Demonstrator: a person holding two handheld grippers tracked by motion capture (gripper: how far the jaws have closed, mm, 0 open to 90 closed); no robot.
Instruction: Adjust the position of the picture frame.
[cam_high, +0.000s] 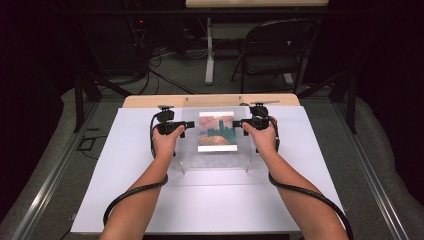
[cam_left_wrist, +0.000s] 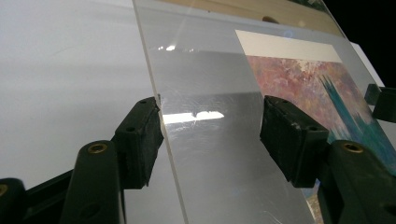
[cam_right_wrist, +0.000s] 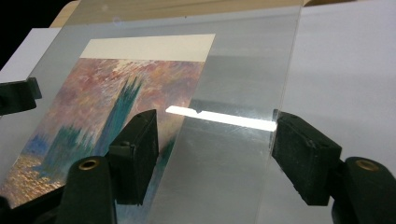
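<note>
Over white table (cam_high: 125, 200), forearms extended, parallel

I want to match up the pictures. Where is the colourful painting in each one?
High view: the painting lies mid-table under the clear sheet, between both grippers.
Left gripper view: painting at upper right, beyond the right jaw.
Right gripper view: painting at left and centre.
Shared landmark: its cream top strip.

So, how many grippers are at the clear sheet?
2. The left gripper is at the clear acrylic sheet's left edge, the right gripper at its right edge, either side of the painted print.
</note>
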